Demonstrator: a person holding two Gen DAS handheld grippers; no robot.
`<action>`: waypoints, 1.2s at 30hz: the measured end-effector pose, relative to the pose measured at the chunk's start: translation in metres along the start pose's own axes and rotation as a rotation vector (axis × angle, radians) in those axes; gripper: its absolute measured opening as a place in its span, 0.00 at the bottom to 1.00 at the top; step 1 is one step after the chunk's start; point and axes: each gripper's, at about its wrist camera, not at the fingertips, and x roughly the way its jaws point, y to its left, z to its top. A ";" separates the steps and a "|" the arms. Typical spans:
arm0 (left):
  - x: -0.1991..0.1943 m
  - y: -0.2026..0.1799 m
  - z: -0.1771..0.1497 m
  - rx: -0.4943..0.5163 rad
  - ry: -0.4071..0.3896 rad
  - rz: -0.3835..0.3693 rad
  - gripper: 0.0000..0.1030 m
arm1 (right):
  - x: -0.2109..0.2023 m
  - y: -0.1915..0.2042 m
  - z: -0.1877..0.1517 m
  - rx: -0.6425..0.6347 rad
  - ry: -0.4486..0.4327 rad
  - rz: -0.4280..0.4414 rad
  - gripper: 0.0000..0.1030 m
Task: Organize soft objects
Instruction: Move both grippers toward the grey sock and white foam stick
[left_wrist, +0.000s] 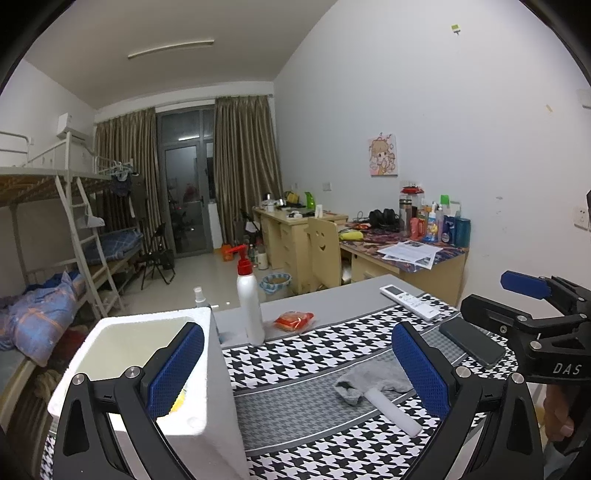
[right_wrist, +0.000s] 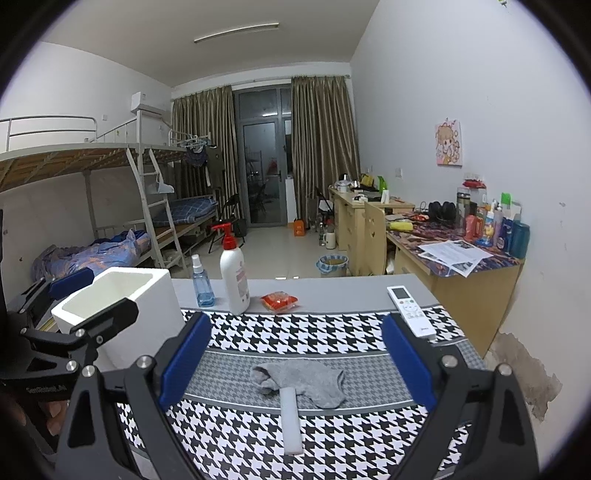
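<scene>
A grey sock lies on the houndstooth cloth, with a white foam strip lying across it. Both also show in the left wrist view, the sock and the strip. A white foam box stands at the left, open at the top; it also shows in the right wrist view. My left gripper is open and empty, its left finger over the box's mouth. My right gripper is open and empty, held above the sock.
A white pump bottle, a blue spray bottle and a red snack packet stand at the table's far side. A white remote and a dark phone lie at the right. Bunk beds and desks stand beyond.
</scene>
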 end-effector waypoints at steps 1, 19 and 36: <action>0.002 -0.001 -0.001 -0.002 0.005 0.000 0.99 | 0.001 -0.002 -0.001 0.003 0.004 0.000 0.93; 0.026 -0.021 -0.021 -0.071 0.075 0.057 0.99 | 0.014 -0.025 -0.014 -0.063 0.065 0.021 0.93; 0.045 -0.031 -0.044 -0.098 0.154 0.036 0.99 | 0.026 -0.039 -0.029 -0.076 0.114 0.023 0.93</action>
